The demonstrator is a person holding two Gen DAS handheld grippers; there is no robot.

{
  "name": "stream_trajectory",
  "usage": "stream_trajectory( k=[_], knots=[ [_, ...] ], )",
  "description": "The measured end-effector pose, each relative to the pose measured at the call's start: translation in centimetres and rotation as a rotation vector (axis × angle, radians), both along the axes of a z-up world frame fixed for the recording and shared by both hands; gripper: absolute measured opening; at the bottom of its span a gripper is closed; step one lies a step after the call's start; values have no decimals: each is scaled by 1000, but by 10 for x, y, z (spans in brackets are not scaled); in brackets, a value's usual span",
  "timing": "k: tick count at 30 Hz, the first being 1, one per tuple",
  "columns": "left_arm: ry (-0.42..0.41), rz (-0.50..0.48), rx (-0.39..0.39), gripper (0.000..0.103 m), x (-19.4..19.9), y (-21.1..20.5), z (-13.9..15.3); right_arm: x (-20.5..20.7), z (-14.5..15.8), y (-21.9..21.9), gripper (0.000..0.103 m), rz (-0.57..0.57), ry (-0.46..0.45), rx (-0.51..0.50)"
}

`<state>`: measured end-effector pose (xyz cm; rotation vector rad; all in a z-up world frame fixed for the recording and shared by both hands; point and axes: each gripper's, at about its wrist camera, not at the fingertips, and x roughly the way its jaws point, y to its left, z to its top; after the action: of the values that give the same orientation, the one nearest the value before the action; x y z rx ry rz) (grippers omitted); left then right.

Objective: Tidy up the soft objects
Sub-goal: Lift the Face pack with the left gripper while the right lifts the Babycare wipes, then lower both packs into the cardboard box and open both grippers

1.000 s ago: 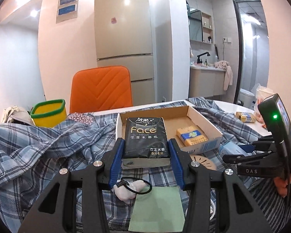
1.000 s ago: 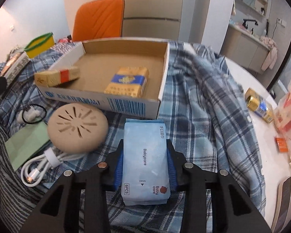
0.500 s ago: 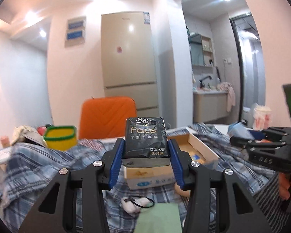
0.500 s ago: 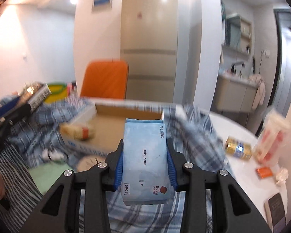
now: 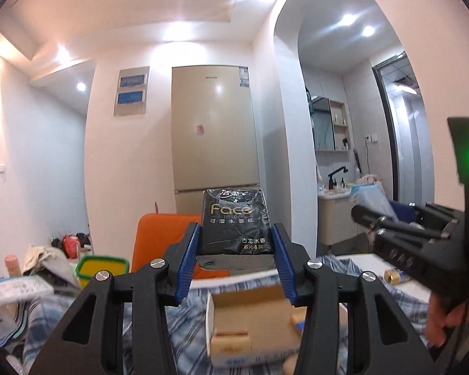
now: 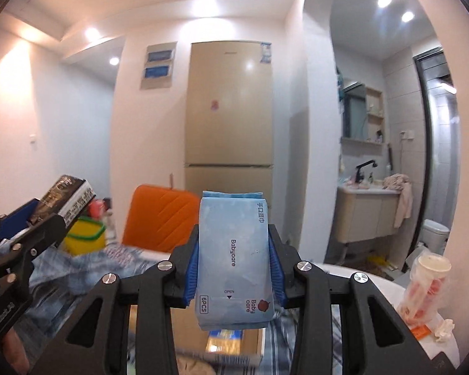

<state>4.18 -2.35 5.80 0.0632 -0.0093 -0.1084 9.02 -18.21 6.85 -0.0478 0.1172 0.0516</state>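
Observation:
My left gripper is shut on a black "Face" tissue pack and holds it high above the table. My right gripper is shut on a light blue Babycare wipes pack, also raised. The cardboard box sits below on the plaid cloth; a yellow-and-blue pack lies inside it. The right gripper shows at the right of the left wrist view. The left gripper with the black pack shows at the left of the right wrist view.
An orange chair stands behind the table, a fridge behind it. A yellow tub with a green rim sits at the left. A bagged cup and crumpled tissue lie on the white table at the right.
Both grippers have risen and tilted upward with their packs still held. The box and cloth have dropped to the bottom of both views.

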Motion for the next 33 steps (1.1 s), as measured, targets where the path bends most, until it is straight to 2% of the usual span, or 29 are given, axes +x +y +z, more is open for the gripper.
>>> stream_trajectory(
  k=[4, 8, 10, 13, 15, 17, 24, 28, 33],
  knots=[
    [2, 13, -2, 45, 25, -1, -10, 23, -13, 8, 40, -13, 4, 27],
    [64, 24, 9, 45, 42, 1, -41, 37, -45, 7, 40, -15, 60, 21],
    [120, 32, 27, 45, 51, 0, -55, 50, -64, 10, 40, -20, 129, -15],
    [180, 49, 39, 45, 61, -2, -60, 66, -80, 12, 40, 16, 242, -10],
    [220, 73, 31, 45, 67, 1, -61, 71, -83, 13, 40, 28, 263, -15],
    [296, 82, 32, 45, 77, 2, -67, 75, -86, 12, 40, 52, 290, -10],
    [514, 63, 19, 45, 101, 1, -88, 82, -94, 8, 40, 51, 350, 5],
    [662, 60, 50, 45, 118, -7, -106, 90, -102, 6, 40, 47, 398, -2],
    [705, 39, 45, 45, 122, -7, -112, 99, -106, -8, 40, 49, 447, 64]
  ],
)
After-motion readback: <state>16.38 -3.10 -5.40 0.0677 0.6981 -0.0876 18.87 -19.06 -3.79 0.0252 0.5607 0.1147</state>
